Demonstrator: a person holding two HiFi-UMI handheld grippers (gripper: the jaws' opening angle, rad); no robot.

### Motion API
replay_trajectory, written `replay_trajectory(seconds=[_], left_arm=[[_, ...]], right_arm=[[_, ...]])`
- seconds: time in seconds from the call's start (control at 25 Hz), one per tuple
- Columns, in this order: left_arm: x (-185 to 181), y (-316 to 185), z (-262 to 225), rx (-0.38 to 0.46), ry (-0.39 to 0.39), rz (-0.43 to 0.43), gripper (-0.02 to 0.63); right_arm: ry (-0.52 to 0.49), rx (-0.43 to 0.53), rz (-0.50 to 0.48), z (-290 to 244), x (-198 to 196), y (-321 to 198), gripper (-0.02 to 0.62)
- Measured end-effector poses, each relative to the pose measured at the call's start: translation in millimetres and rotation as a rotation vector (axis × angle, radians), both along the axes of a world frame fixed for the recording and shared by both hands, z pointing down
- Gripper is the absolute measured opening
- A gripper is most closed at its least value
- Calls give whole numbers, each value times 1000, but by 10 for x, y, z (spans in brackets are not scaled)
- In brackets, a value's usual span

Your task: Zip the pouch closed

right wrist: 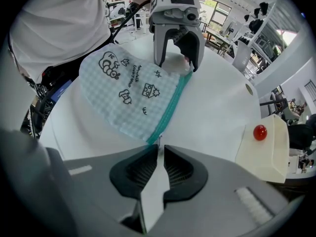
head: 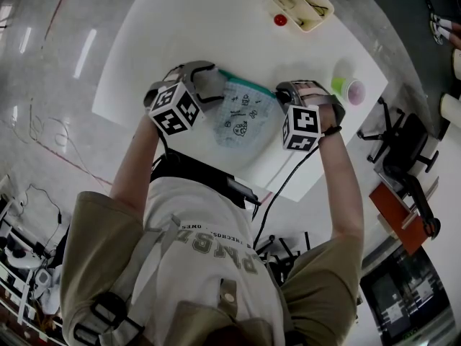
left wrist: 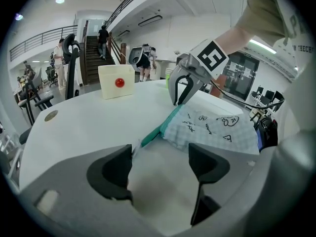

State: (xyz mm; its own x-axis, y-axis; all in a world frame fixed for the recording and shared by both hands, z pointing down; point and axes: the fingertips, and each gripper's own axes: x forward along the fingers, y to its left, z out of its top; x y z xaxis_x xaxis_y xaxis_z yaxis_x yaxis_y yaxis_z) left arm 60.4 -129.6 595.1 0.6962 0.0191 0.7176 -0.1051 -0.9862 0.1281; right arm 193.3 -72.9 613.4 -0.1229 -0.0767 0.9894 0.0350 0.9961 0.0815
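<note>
A pale checked pouch (head: 243, 115) with black doodles lies flat on the white table (head: 180, 27), its teal zipper (head: 248, 83) along the far edge. My right gripper (right wrist: 159, 154) points down at one end of the zipper (right wrist: 170, 107), shut on the thin metal zipper pull (right wrist: 159, 141). My left gripper (left wrist: 160, 164) stands open at the other end of the zipper (left wrist: 157, 131), with only bare table and the zipper's end tab between its pads (left wrist: 112, 171). In the left gripper view the right gripper (left wrist: 177, 101) sits on the far end of the pouch (left wrist: 215, 127).
A cream box (head: 302, 4) with a red ball (head: 280, 19) on it stands at the table's far side. A green and pink cup (head: 347, 89) sits right of my right gripper (head: 287, 94). An office chair (head: 403, 150) stands off the table's right edge.
</note>
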Motion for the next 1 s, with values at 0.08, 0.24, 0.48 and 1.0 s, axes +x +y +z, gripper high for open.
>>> replay_trajectory(seconds=[0.08, 0.24, 0.48, 1.0], left_arm=[[10, 16, 13, 0, -3, 8, 380], [15, 43, 37, 5, -10, 21, 429], [16, 39, 34, 17, -13, 24, 477], [8, 3, 16, -2, 2, -2, 483]], right_arm=[[-1, 2, 1, 11, 5, 3, 15], [0, -1, 4, 26, 5, 1, 15], [-5, -4, 9, 13, 1, -3, 15], [-18, 27, 41, 22, 6, -70, 59]])
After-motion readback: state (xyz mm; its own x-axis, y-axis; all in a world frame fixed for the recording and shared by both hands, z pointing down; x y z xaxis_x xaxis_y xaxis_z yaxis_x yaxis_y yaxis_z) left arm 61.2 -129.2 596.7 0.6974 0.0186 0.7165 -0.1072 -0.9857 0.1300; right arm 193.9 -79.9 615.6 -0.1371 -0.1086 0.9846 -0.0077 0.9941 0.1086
